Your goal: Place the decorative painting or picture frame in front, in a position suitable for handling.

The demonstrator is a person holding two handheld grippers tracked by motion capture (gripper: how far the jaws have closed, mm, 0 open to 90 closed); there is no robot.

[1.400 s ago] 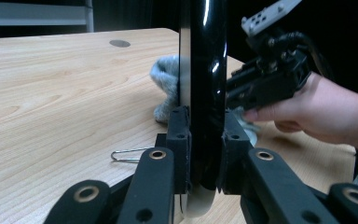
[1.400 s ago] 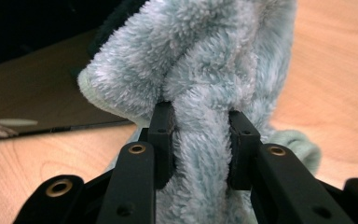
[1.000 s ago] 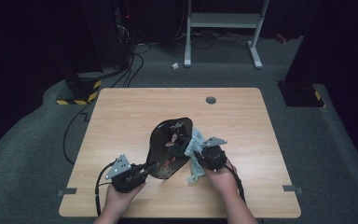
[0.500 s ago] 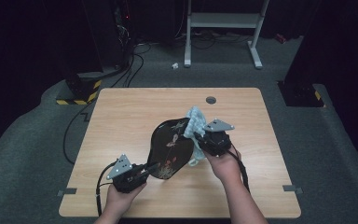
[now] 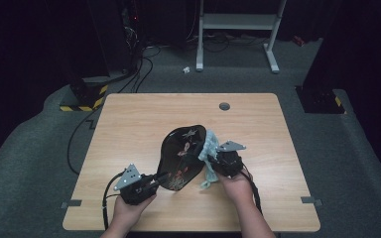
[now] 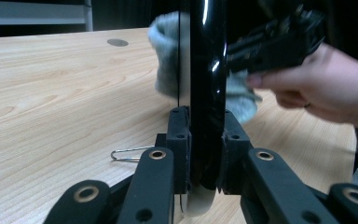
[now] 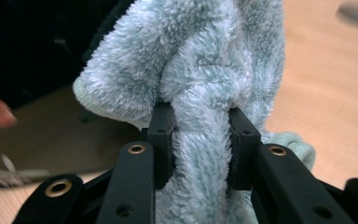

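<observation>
The left gripper (image 5: 159, 177) clamps the rim of a black painted tray (image 5: 182, 156), tilted up above the table (image 5: 129, 124). The right gripper (image 5: 213, 158) pinches a pale blue cloth (image 5: 209, 148) against the tray's far edge.

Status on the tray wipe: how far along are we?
Done: left gripper is shut on the black lacquered tray, holding it tilted up off the table; right gripper is shut on the pale blue cloth. In hand: the cloth sits against the tray's upper right edge, mid-wipe. Left: how much surface is already wiped can't be told; tray then goes back down.
</observation>
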